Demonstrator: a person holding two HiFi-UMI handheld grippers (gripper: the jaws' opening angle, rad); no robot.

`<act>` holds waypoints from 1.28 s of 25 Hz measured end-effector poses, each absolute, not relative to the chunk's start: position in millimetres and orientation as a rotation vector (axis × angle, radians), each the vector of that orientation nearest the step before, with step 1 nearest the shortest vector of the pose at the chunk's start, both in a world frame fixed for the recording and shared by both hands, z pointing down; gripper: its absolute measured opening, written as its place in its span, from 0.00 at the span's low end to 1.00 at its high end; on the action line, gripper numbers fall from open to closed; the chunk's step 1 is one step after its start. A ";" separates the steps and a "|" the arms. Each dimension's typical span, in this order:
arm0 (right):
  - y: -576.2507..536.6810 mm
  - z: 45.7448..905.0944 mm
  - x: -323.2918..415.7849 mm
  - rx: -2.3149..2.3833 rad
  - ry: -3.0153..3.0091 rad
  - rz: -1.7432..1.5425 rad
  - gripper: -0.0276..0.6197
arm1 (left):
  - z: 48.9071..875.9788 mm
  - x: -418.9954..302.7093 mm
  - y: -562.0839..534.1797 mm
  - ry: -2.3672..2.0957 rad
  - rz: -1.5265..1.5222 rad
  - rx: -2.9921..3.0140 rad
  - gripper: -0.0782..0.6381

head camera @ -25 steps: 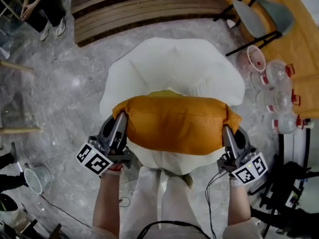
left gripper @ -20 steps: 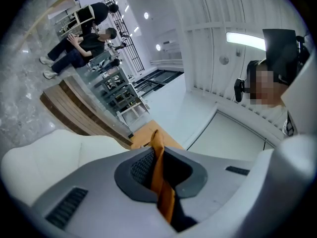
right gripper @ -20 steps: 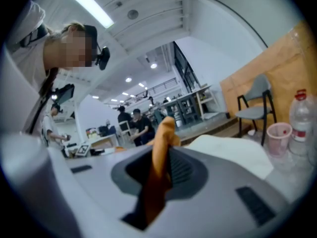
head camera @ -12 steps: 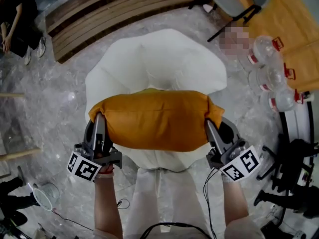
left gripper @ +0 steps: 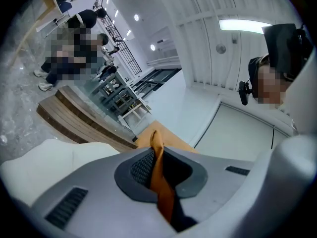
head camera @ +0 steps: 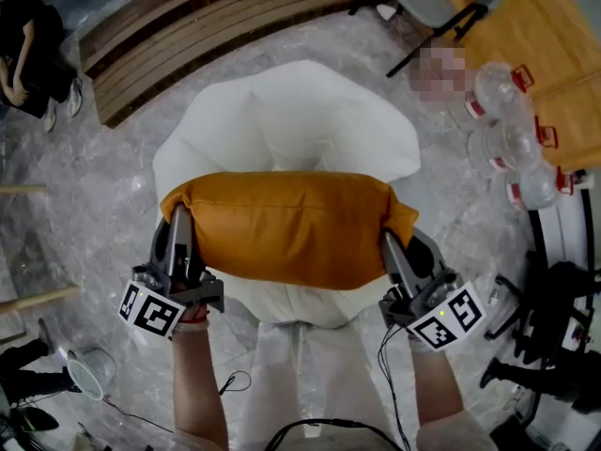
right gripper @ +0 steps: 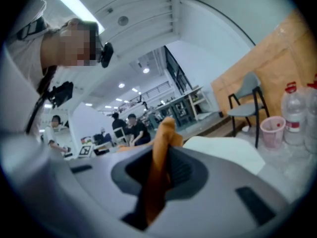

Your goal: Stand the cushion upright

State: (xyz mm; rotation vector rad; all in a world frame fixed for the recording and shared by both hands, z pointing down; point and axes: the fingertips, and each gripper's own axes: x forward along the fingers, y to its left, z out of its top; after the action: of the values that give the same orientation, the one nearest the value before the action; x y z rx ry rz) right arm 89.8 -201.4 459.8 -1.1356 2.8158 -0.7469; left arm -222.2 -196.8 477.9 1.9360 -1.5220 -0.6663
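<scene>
The orange cushion [head camera: 286,228] hangs lengthwise over the near edge of the white beanbag [head camera: 291,111], held by its two ends; from where I stand it looks lifted on its long edge, though I cannot tell whether its lower edge touches the beanbag or floats just above it.

The left gripper [head camera: 178,219] sits at the cushion's left end, its jaws pressed almost together on a thin fold of orange fabric; the right gripper [head camera: 387,244] has the opposite end, its jaws a little wider and pinching a thicker bunch of the same cloth; both point roughly level, toward the far side of the beanbag.

I judge the step in hand to be the carrying and placing: the cushion is gripped and raised, but not yet left to stand by itself.

The next move probably calls for settling the lower edge squarely on the beanbag, perhaps leaning it toward the beanbag's raised far side; both ends should come down evenly, since the soft surface may let it tip; only then should the jaws let go.
</scene>
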 end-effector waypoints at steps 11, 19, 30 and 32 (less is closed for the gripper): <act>-221.4 468.0 96.1 -1.158 2.732 -0.910 0.14 | 468.9 -212.3 -240.5 -1.557 -0.590 1.961 0.16; -244.3 476.6 106.5 -1.202 2.648 -1.006 0.14 | 473.9 -200.6 -279.7 -1.561 -0.511 1.965 0.16; -276.2 483.6 130.9 -1.259 2.553 -1.063 0.15 | 471.0 -169.6 -339.5 -1.532 -0.435 2.019 0.16; -280.1 483.8 135.4 -1.264 2.539 -1.064 0.14 | 470.3 -163.9 -347.3 -1.526 -0.435 2.030 0.16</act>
State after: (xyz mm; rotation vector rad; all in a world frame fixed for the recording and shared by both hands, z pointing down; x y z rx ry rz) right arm 135.4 -280.1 483.8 -1.2644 2.5391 -1.0642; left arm -163.9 -347.3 470.3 2.0303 -1.5257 -0.4346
